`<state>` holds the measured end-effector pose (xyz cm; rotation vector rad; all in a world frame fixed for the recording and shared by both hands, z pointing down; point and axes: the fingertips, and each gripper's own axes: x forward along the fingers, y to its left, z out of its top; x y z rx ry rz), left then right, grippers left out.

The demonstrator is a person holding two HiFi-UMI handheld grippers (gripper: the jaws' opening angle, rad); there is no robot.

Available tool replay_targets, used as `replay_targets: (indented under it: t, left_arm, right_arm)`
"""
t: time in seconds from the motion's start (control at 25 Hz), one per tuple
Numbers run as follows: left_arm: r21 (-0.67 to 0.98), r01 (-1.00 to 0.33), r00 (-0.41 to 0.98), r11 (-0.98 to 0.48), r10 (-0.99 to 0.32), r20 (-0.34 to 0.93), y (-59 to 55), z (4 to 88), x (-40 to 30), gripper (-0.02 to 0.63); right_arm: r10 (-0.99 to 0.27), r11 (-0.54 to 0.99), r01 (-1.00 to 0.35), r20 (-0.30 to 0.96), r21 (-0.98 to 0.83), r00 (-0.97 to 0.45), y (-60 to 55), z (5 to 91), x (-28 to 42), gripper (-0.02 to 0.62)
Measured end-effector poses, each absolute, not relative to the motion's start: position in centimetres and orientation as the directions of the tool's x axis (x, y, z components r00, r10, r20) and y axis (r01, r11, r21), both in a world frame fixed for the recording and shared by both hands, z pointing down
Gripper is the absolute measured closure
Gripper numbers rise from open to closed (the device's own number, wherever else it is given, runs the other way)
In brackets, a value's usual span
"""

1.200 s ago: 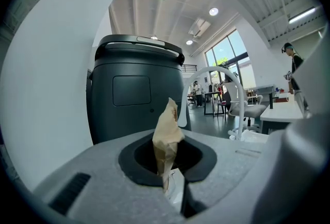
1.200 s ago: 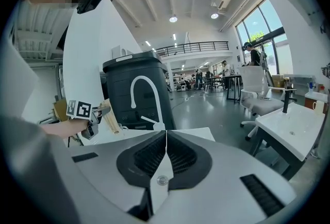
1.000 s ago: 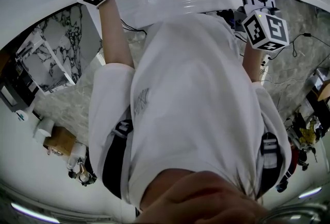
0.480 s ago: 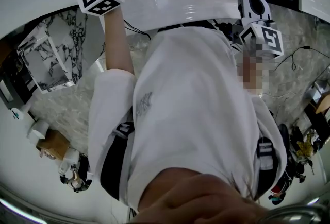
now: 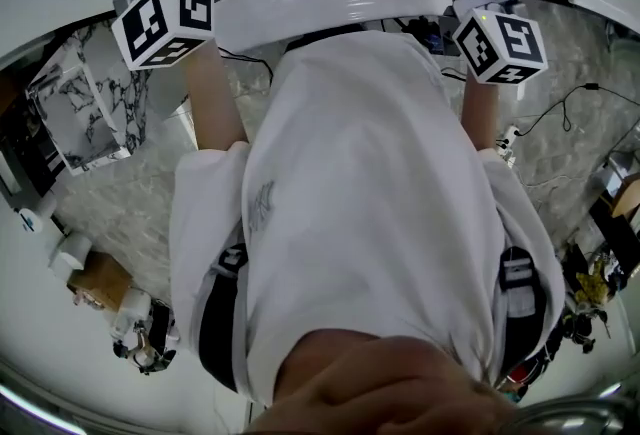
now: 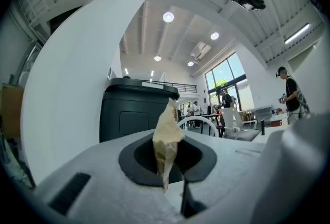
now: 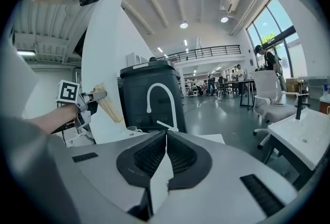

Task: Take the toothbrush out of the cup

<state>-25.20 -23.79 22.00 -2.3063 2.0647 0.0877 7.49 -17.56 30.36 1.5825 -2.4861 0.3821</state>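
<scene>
We grip the tan toothbrush (image 6: 166, 135) jutting above our clenched left claw (image 6: 167, 166), and should carry it steadily; our right claw (image 7: 165, 153) is closed, empty.

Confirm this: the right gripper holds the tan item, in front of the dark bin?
Not right. The left gripper holds the tan item, in front of the dark bin; the left gripper view shows it pinched between the fingers. The right gripper is shut on nothing.
</scene>
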Motion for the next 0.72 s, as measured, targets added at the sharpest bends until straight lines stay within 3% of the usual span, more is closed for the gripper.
replay_targets:
  t: [0.72]
  left_arm:
    - [-0.003, -0.991, 0.132, -0.133, -0.980, -0.146, -14.3, 17.0, -19.6, 0.569]
  right_arm:
    - [-0.820, 0.486, -0.866, 0.281, -0.120, -0.499, -17.3, 30.6, 10.1, 0.580]
